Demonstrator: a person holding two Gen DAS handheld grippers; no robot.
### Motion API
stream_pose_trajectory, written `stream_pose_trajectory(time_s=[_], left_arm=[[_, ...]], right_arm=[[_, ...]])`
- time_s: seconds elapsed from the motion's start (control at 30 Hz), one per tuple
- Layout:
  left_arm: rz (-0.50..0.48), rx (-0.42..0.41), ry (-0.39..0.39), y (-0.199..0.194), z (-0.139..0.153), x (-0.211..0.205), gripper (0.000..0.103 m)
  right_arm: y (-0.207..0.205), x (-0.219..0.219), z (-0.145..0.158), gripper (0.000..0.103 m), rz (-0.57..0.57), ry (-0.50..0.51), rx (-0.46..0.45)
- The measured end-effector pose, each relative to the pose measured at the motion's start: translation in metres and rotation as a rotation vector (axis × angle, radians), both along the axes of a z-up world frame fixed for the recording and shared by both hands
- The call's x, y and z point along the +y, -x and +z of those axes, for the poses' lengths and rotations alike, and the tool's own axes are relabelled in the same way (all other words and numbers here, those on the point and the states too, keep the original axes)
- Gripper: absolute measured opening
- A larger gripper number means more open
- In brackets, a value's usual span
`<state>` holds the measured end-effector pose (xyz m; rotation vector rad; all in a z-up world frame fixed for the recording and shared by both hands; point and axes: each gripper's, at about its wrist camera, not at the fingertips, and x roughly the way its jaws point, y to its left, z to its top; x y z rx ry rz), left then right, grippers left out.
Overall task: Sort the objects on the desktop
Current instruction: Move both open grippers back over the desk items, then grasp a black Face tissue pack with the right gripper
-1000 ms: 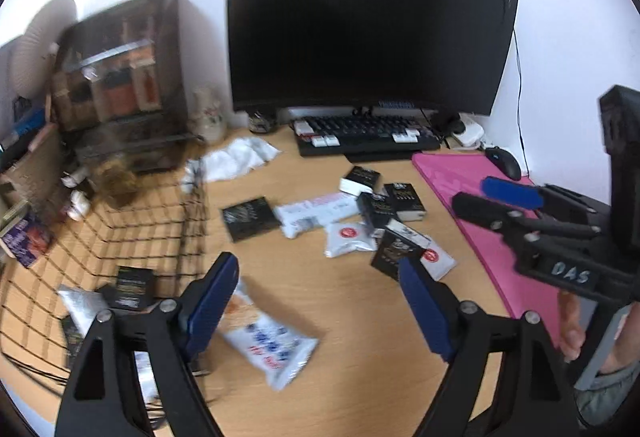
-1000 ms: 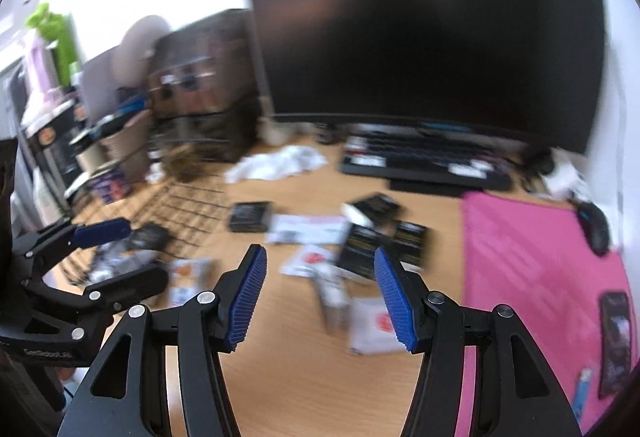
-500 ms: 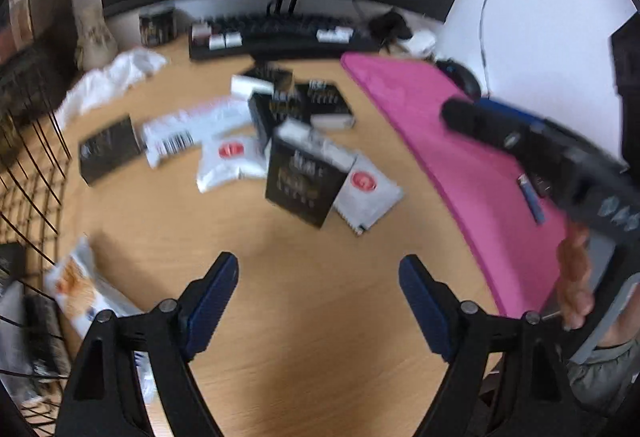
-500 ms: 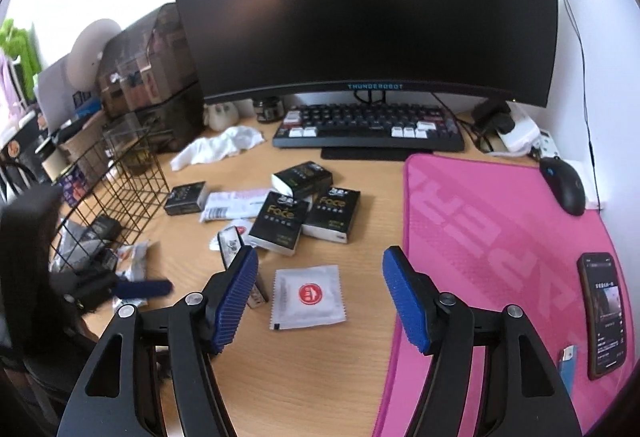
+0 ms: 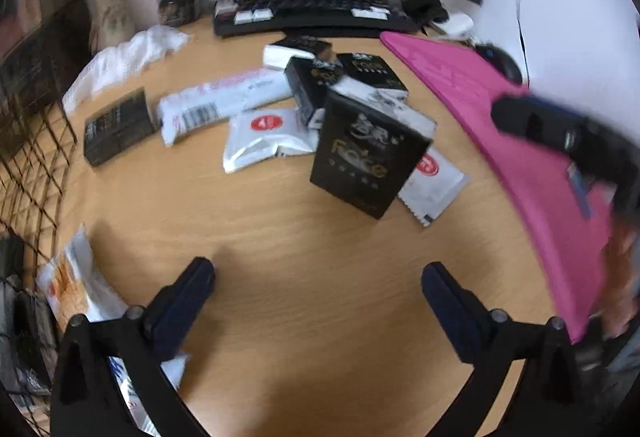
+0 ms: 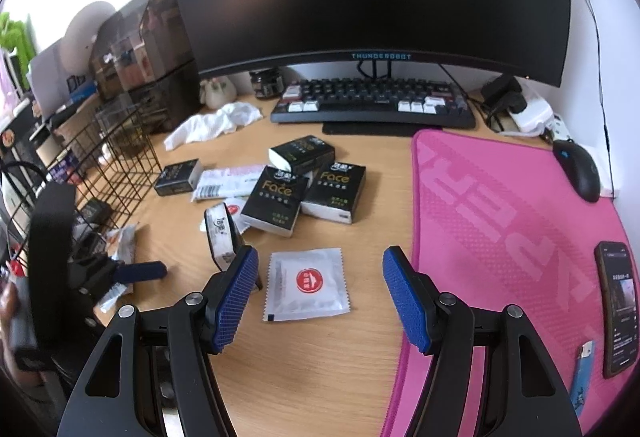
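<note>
Black tissue packs and white sachets lie scattered mid-counter, both hand-held grippers released above them.

The upright black pack [image 5: 370, 157] stands on its short end beside the right gripper's left finger, its face clear only in the blurred left view; in the right view just its narrow edge shows. The white sachet [image 6: 306, 285] lies flat on the counter [image 6: 320, 377] between the right hand-held gripper [image 6: 320, 283] pads, untouched, long axis running away toward the keyboard [image 6: 374, 105]. The left hand-held gripper [image 5: 318, 279] is opening, nothing between its jaws, over bare wood. A wire basket [image 6: 116, 161] at left is cut off; its contents are hard to read.
</note>
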<state>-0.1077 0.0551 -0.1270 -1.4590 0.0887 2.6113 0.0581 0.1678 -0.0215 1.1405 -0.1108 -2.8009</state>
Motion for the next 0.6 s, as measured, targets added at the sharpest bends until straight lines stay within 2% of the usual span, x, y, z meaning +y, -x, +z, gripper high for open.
stream_pose_trajectory(time_s=[0.07, 0.3, 0.43, 0.6], left_arm=[[-0.061, -0.010, 0.005, -0.003, 0.001, 0.009, 0.102], [-0.115, 0.013, 0.006, -0.012, 0.005, 0.012, 0.103], [-0.095, -0.012, 0.000, -0.015, 0.007, 0.009, 0.102], [-0.066, 0.074, 0.005, -0.012, 0.032, -0.008, 0.102]], right_arm=[[0.001, 0.000, -0.001, 0.064, 0.001, 0.000, -0.001], [0.001, 0.000, -0.002, 0.064, -0.001, 0.003, -0.006], [0.002, -0.001, -0.004, 0.064, 0.004, 0.000, -0.013], [0.004, -0.003, -0.008, 0.064, 0.023, 0.000, -0.029]])
